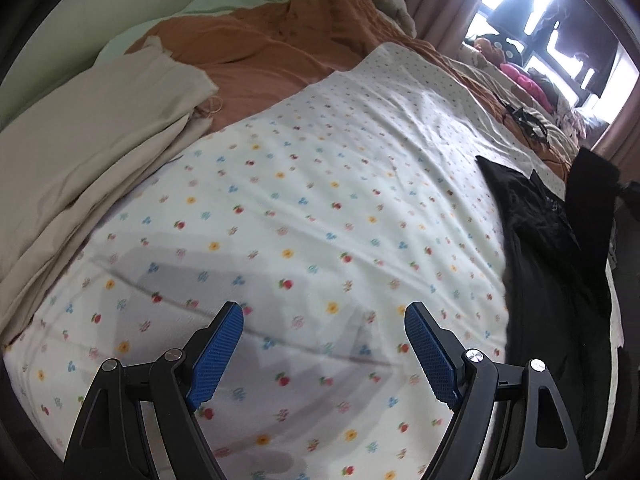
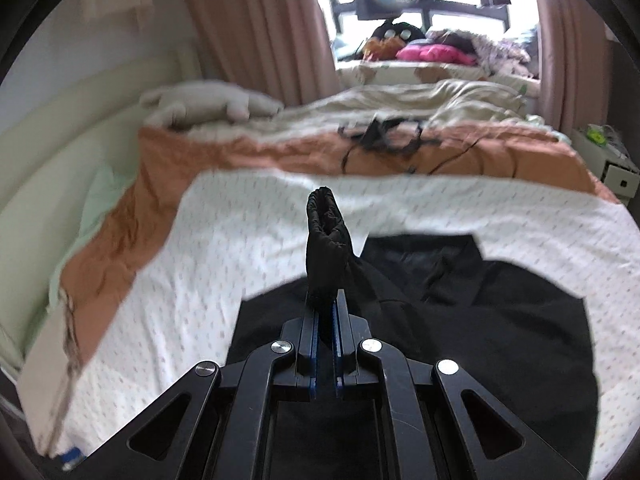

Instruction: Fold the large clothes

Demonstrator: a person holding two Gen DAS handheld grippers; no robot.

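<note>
A large black garment (image 2: 460,320) lies spread on the white flower-print bed sheet (image 2: 224,240), its collar toward the far side. My right gripper (image 2: 328,300) is shut on a black sleeve cuff (image 2: 326,228), which stands up out of the jaws above the garment's left part. In the left wrist view the same garment (image 1: 548,264) lies at the right edge of the sheet (image 1: 300,200). My left gripper (image 1: 324,316) is open and empty, low over the bare sheet, well to the left of the garment.
An orange blanket (image 1: 272,48) and folded beige cloth (image 1: 80,152) lie at the sheet's far left. A black cable tangle (image 2: 384,136) sits on the blanket. Pink curtains (image 2: 256,28), a window, piled clothes (image 2: 432,52) and a small white drawer unit (image 2: 616,172) are beyond.
</note>
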